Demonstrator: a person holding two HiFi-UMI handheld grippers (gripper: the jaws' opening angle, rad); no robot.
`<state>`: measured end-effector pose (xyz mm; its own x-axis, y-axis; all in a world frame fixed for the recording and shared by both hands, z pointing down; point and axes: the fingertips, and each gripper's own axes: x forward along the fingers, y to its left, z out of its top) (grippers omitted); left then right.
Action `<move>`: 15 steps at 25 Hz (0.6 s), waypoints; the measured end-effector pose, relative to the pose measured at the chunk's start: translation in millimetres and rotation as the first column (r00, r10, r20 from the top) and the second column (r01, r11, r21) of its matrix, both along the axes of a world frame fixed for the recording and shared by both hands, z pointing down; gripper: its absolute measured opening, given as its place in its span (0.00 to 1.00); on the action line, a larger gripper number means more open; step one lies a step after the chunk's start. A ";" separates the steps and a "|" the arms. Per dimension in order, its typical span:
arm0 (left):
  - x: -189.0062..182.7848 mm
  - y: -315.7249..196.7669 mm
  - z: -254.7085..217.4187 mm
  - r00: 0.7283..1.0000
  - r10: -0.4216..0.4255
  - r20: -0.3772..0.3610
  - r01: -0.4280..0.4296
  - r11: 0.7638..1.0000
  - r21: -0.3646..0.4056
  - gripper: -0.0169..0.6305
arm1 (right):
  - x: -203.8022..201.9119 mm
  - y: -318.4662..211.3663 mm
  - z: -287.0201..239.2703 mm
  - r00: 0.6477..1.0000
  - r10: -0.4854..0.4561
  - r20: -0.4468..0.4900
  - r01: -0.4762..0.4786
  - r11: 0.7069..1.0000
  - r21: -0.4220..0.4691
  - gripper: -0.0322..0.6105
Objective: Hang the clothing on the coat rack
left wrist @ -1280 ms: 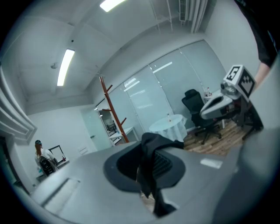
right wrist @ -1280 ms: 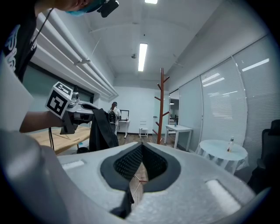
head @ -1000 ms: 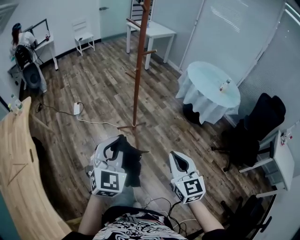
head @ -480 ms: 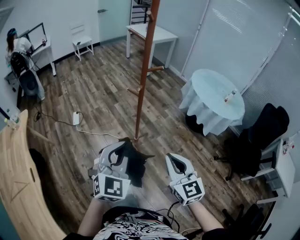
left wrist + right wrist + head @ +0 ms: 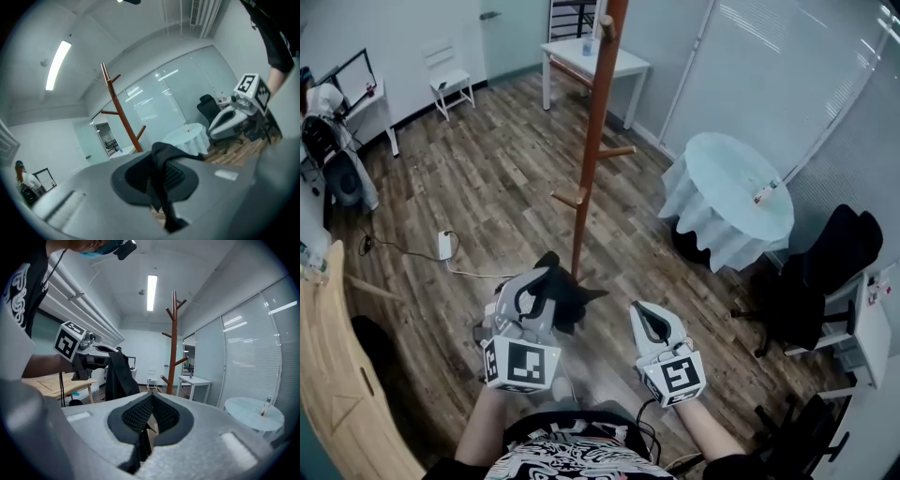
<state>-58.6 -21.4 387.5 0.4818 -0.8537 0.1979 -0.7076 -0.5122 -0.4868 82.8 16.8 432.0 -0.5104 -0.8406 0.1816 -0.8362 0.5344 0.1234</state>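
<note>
In the head view my left gripper [image 5: 542, 281] is shut on a black piece of clothing [image 5: 569, 297], which bunches out past its jaws to the right. The brown wooden coat rack [image 5: 592, 141] stands just beyond it, with short pegs sticking out of its pole. In the left gripper view the dark cloth [image 5: 161, 174] is pinched between the pads, and the coat rack [image 5: 123, 115] rises ahead to the left. My right gripper [image 5: 646, 317] is shut with nothing in it, level with the left one. From the right gripper view [image 5: 149, 405] the clothing [image 5: 117, 376] hangs from the left gripper [image 5: 86, 351].
A round table with a white cloth [image 5: 727, 192] stands to the right of the rack, with a black office chair [image 5: 825, 258] beyond it. A white table [image 5: 592, 58] and a white chair [image 5: 450, 80] stand at the back. A wooden tabletop [image 5: 328, 375] is at my left. A cable and power strip [image 5: 442, 246] lie on the floor.
The rack has come closer and now stands larger in the head view. Both grippers have moved slightly forward towards its foot. The left one still holds the clothing.
</note>
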 end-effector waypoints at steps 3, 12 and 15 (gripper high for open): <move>-2.8 -21.2 0.8 1.000 -0.002 -0.007 0.002 1.000 -0.004 0.04 | -6.4 -15.9 1.2 1.000 -0.005 0.010 0.005 1.000 -0.005 0.05; -14.5 -61.4 5.1 1.000 -0.014 -0.026 0.013 0.999 -0.034 0.04 | -25.2 -51.0 0.3 0.999 -0.028 0.019 0.028 0.999 -0.015 0.05; -13.8 -69.2 9.2 1.000 -0.008 -0.018 0.007 0.999 -0.042 0.04 | -32.8 -59.9 5.6 0.998 -0.057 -0.014 0.056 0.998 -0.039 0.05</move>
<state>-72.3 -90.6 396.7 0.4794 -0.8484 0.2246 -0.7197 -0.5265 -0.4525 50.0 -43.2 437.6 -0.5539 -0.8026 0.2215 -0.8027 0.5854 0.1139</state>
